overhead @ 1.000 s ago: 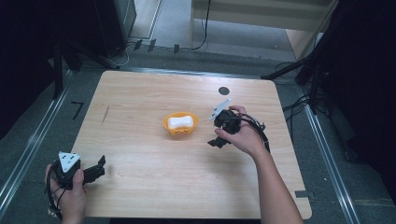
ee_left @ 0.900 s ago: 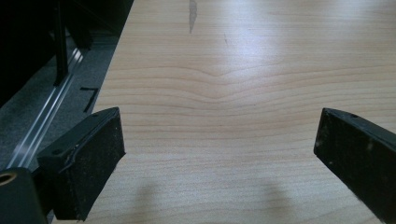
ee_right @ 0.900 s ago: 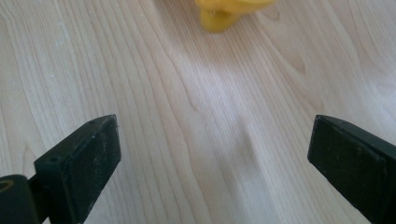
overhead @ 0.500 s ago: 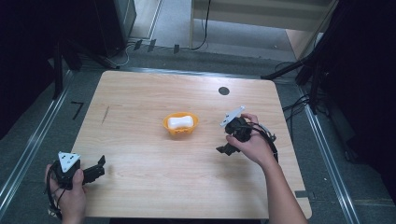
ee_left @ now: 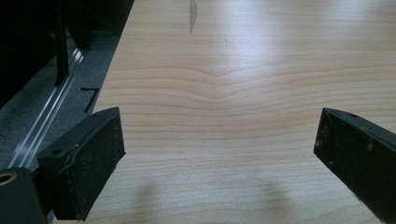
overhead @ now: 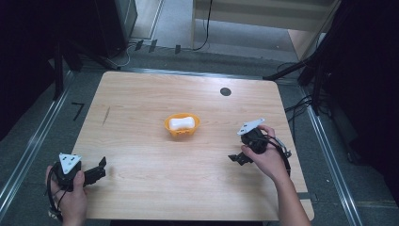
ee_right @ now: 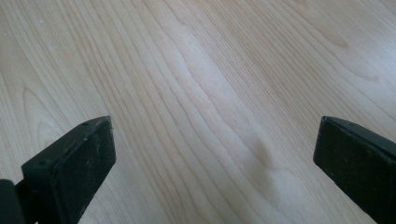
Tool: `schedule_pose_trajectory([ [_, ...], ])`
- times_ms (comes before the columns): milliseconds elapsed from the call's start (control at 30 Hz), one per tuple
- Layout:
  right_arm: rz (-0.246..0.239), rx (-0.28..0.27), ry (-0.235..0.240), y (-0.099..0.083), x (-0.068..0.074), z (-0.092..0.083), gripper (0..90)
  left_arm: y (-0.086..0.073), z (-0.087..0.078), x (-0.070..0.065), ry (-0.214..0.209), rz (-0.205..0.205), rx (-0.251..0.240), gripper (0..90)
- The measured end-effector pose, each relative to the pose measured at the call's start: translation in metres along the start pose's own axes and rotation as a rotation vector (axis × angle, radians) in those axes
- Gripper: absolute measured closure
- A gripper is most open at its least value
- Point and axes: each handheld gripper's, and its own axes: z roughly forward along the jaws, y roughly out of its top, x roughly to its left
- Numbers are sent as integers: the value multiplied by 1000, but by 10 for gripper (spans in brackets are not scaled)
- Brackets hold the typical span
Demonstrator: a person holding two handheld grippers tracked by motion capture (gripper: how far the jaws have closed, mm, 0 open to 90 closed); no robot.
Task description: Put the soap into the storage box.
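An orange bowl point(overhead: 182, 129) stands at the middle of the wooden table point(overhead: 141, 94) with a white bone-shaped piece point(overhead: 181, 123) lying in it. My right gripper point(overhead: 237, 158) sits low over the table to the right of the bowl and nearer the front, apart from it. Its jaws have just been opening, and in the right gripper view point(ee_right: 215, 130) they stand wide with bare wood between them. My left gripper point(overhead: 99, 169) rests at the near left corner, open point(ee_left: 219, 126), with nothing between its jaws.
A round black spot point(overhead: 225, 91) marks the far part of the table, and a dark streak point(overhead: 106, 115) lies on its left side. Metal rails point(overhead: 33, 141) run along the floor on both sides. Cables point(overhead: 301, 106) trail off beyond the right edge.
My right gripper has drawn away from the bowl toward the near right and sunk a little. The left gripper and the bowl have stayed where they were.
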Motion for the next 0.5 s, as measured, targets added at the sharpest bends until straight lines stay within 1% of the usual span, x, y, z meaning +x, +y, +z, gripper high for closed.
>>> schedule_pose_trajectory([
  [33, 0, 0, 0, 0, 0, 0, 0, 0, 0, 0, 0, 0, 0, 21],
  [67, 20, -11, -33, -7, 0, -4, 0, 0, 0, 0, 2, 0, 0, 21],
  [100, 20, -21, -53, -10, 1, -5, 0, 0, 0, 0, 2, -1, -3, 22],
  [133, 20, -21, -53, -10, 1, -5, 0, 0, 0, 0, 2, -1, -3, 21],
  [167, 29, -21, -63, -14, 1, -6, 0, 0, 0, 0, 2, -1, -4, 21],
  [200, 41, -24, -55, -23, 0, -9, 0, 0, 0, 0, 1, -2, -3, 21],
  [233, 41, -24, -55, -23, 0, -9, 0, 0, 0, 0, 1, -2, -2, 21],
  [267, 56, -32, -47, -31, 1, -10, 0, 0, 0, 0, 1, -1, -4, 21],
  [300, 56, -32, -47, -31, 1, -10, 0, 0, 0, 0, 1, -1, -4, 22],
  [333, 83, -41, -53, -41, 2, -11, 0, 0, -1, 0, 1, -3, -2, 21],
  [367, 83, -41, -53, -41, 2, -11, 0, 0, -1, 0, 1, -3, -2, 21],
  [400, 97, -52, -44, -49, 3, -11, 0, 0, -1, 0, 1, -3, -2, 21],
  [433, 97, -52, -44, -49, 3, -11, 0, 0, -1, 0, 1, -3, -2, 21],
  [467, 111, -64, -44, -58, 4, -11, 0, 0, -1, 0, 2, -3, -3, 21],
  [500, 111, -64, -44, -58, 4, -11, 0, 0, -1, 0, 2, -3, -3, 21],
])
